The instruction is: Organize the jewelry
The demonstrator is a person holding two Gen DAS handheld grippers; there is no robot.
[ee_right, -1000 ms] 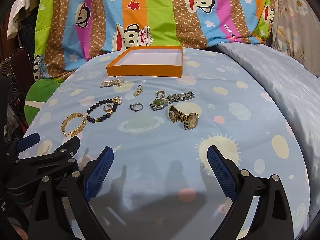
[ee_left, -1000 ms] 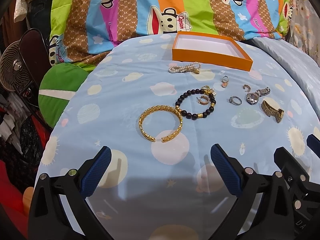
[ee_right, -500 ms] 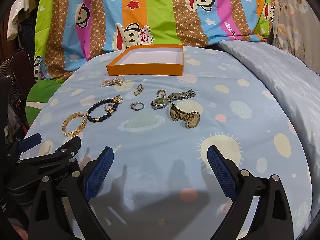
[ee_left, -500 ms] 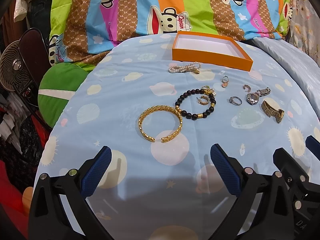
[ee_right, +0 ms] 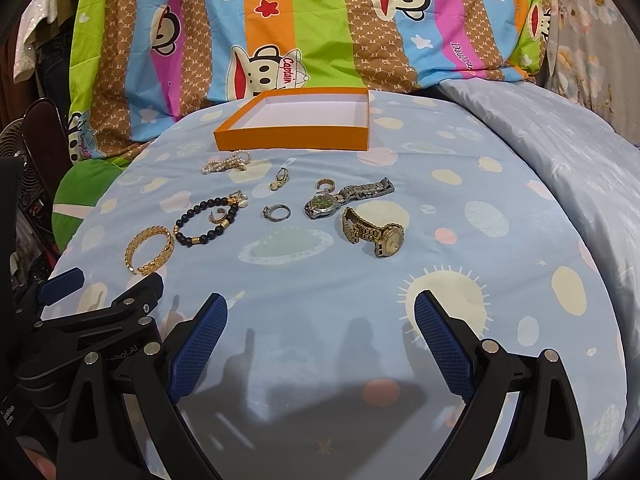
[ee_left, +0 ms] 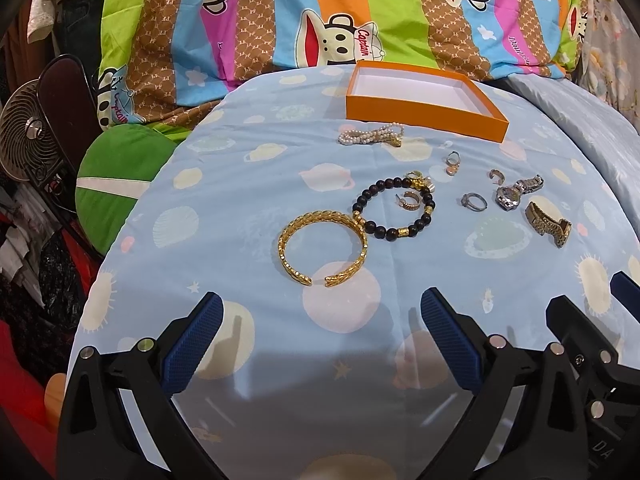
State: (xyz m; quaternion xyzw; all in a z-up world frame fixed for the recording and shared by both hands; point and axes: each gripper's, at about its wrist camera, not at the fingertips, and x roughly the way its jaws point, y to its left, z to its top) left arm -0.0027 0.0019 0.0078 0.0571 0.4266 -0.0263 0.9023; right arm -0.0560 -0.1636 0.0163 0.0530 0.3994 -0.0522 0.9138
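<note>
Jewelry lies on a light blue patterned sheet. A gold open bangle [ee_left: 323, 245] [ee_right: 149, 249] lies nearest my left gripper [ee_left: 320, 316], which is open and empty just short of it. A black bead bracelet [ee_left: 394, 209] [ee_right: 208, 220], a pearl bracelet [ee_left: 370, 135] [ee_right: 226, 162], a silver ring [ee_left: 473, 202] [ee_right: 277, 212], a silver watch [ee_left: 516, 192] [ee_right: 344, 198] and a gold watch [ee_left: 546, 223] [ee_right: 374, 231] lie beyond. An empty orange box [ee_left: 424, 114] [ee_right: 292, 142] stands at the back. My right gripper [ee_right: 320, 316] is open and empty, short of the gold watch.
A striped cartoon-monkey blanket [ee_right: 320, 24] rises behind the box. A green cushion [ee_left: 116, 184] and a small fan [ee_left: 28, 136] sit off the left edge. A grey-blue quilt [ee_right: 560, 152] lies at the right. Small earrings [ee_right: 280, 179] lie between the bracelets and watches.
Both grippers have barely shifted; the right view has edged slightly forward. Nothing was taken hold of or moved.
</note>
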